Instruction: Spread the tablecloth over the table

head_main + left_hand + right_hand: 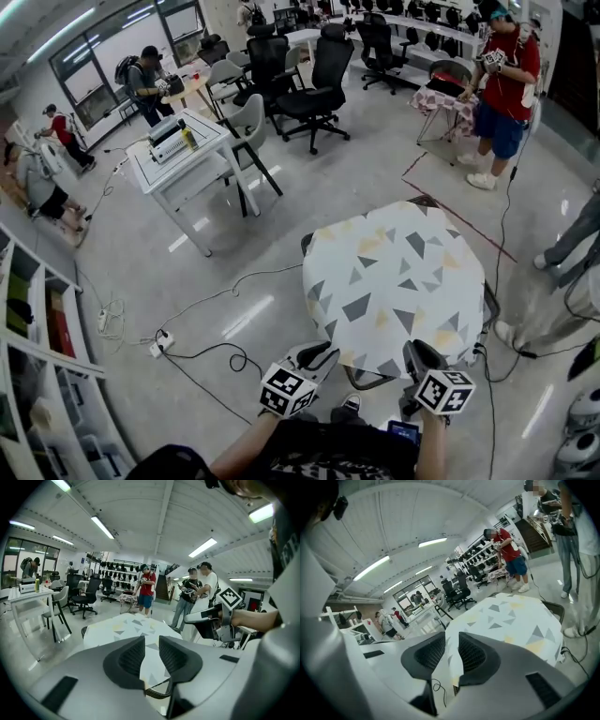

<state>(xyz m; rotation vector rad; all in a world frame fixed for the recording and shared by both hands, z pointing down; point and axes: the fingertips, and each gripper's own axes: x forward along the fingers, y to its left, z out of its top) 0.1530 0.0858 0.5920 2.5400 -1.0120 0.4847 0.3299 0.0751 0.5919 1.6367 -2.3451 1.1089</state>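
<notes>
A white tablecloth (394,281) printed with grey and yellow triangles lies spread over a small table and hangs over its edges. It also shows in the left gripper view as the tablecloth (124,627) and in the right gripper view as the tablecloth (511,616). My left gripper (322,354) hovers just off the cloth's near-left edge. My right gripper (422,353) hovers at the near-right edge. The jaws of the left gripper (152,644) stand partly apart with nothing between them. The right gripper (452,641) shows the same gap, with the cloth only seen beyond it.
A power strip (159,345) and black cables lie on the floor left of the table. A white desk (178,150) and office chairs (309,84) stand behind. A person in red (502,84) stands at the back right, others at the right edge. Shelves (37,356) line the left.
</notes>
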